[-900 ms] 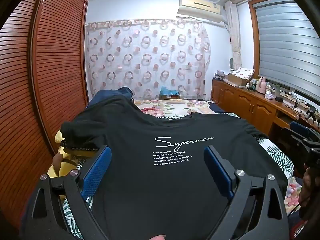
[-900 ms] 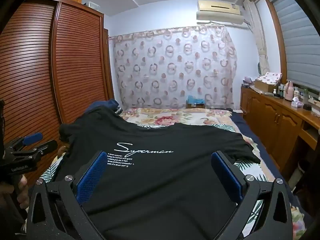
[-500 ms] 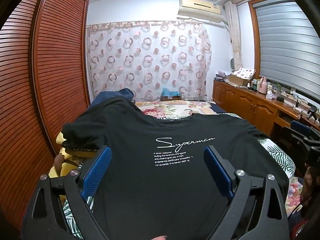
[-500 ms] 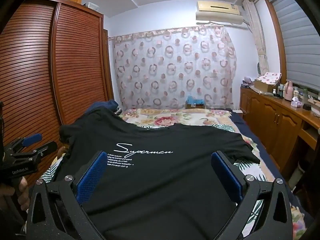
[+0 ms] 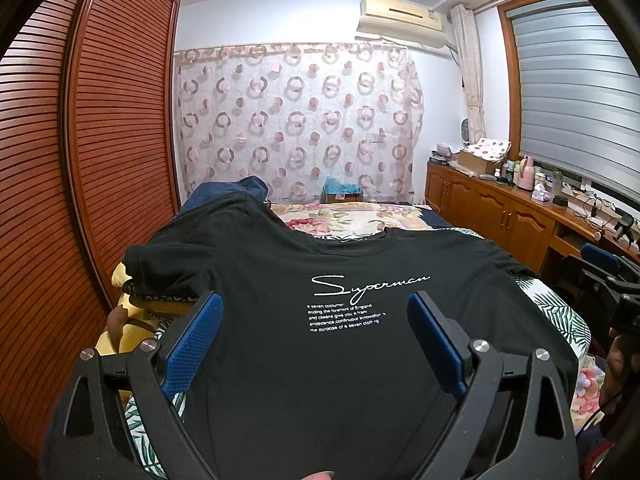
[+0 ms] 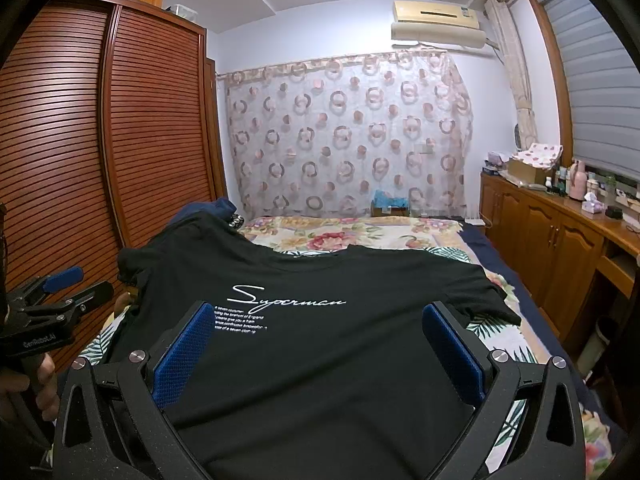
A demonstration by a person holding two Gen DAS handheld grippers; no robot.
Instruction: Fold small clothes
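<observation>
Clothing lies spread on the floral-print bed: a black short-sleeved cotton T-shirt with white "Superman" script faces up, collar toward the far curtain. Left tongs hover over its chest print, blue pads spread wide with nothing between them. Right tongs hang just above the same shirt, equally wide apart and holding nothing. Beyond the shirt's left sleeve a dark navy garment is heaped at the bed's edge, with yellow fabric underneath. A louvred brown wooden wardrobe crowds the left side. Along the right, a wooden cabinet carries bottles and boxes under the slatted window blind.
</observation>
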